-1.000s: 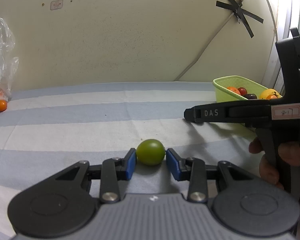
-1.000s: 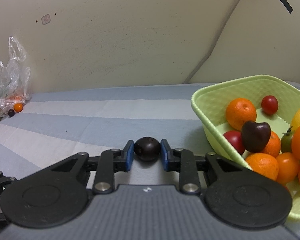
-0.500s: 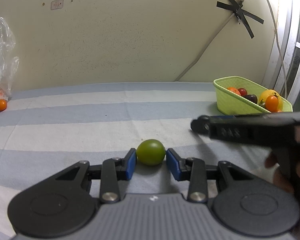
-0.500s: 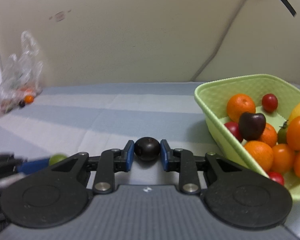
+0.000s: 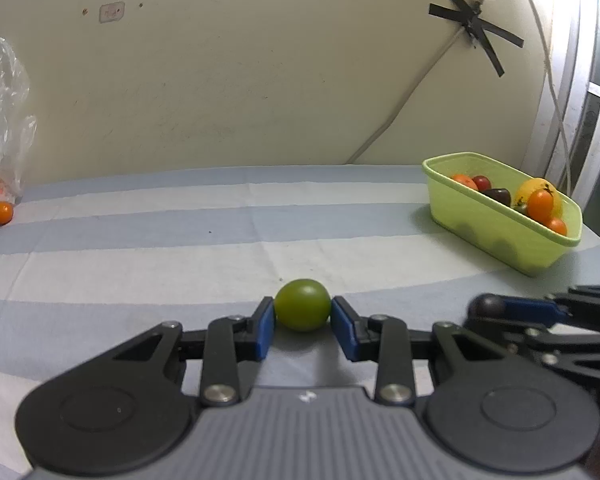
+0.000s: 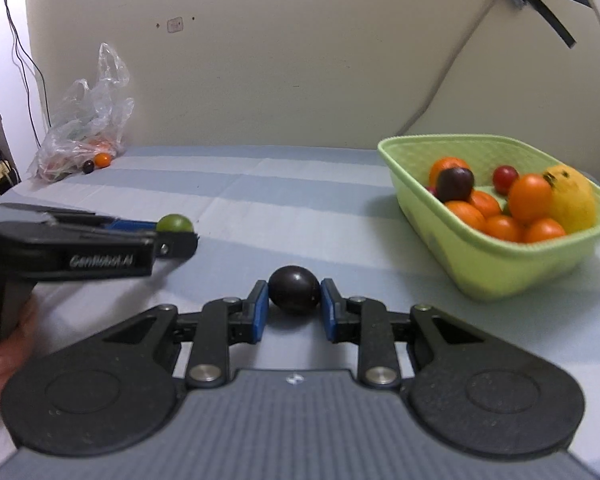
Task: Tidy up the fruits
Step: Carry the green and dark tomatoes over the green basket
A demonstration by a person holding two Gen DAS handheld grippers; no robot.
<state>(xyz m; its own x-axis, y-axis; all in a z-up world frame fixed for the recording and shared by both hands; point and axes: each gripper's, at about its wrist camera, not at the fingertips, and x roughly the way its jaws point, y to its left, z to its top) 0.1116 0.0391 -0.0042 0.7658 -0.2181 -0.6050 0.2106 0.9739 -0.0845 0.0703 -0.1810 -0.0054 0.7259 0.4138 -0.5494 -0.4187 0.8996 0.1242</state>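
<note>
My left gripper [image 5: 302, 316] is shut on a green tomato [image 5: 302, 305] above the striped cloth. My right gripper [image 6: 294, 298] is shut on a dark purple fruit [image 6: 294, 289]. The green basket [image 6: 496, 256] with several orange, red, dark and yellow fruits stands to the right front of the right gripper; it also shows far right in the left wrist view [image 5: 500, 228]. The left gripper and its green tomato [image 6: 175, 224] show at the left of the right wrist view. The right gripper with its dark fruit [image 5: 488, 307] shows low right in the left wrist view.
A clear plastic bag [image 6: 88, 120] lies at the far left by the wall, with a small orange fruit [image 6: 102, 159] and a dark one [image 6: 88, 166] beside it. A blue and white striped cloth [image 5: 220, 248] covers the table. A cable runs down the wall [image 5: 400, 112].
The right gripper has pulled back and to the right, away from the basket, holding the dark fruit. It now sits low beside the left gripper, which has stayed still.
</note>
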